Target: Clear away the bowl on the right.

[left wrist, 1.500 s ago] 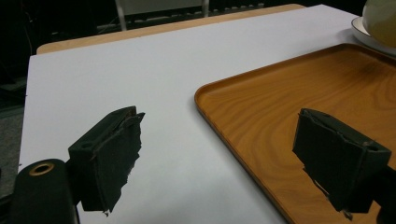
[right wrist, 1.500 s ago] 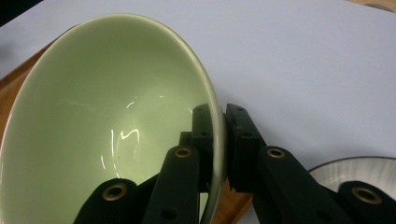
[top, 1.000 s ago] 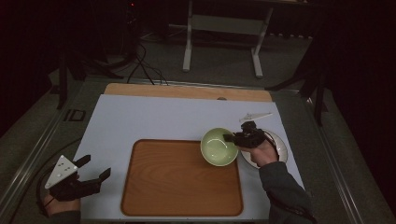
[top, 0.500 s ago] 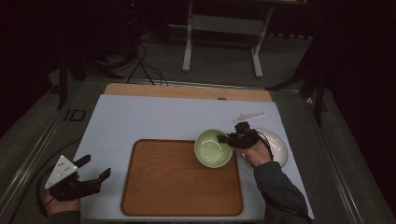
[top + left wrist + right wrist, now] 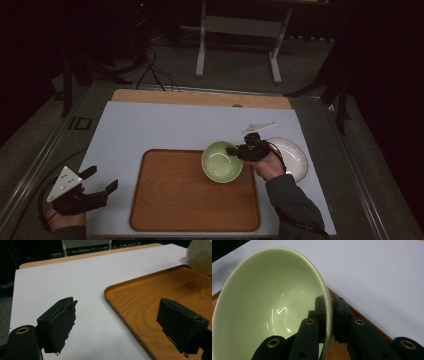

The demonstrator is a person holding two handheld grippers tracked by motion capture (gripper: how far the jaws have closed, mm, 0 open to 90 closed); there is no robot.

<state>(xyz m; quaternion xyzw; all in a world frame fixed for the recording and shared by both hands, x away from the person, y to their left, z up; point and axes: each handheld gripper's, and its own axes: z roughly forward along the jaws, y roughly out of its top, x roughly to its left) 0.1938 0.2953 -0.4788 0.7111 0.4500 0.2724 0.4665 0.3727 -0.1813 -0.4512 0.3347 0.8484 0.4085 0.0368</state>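
right gripper: jaws clamped on the green bowl's rim — one inside, one outside
green bowl: over the wooden tray's far right corner
left gripper: jaws wide apart, nothing between — near desk's near left corner
white plate: right of tray, near desk's right edge

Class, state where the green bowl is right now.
In the high view the green bowl sits over the wooden tray's upper right corner, left of the white plate, its rim pinched by the right tool.
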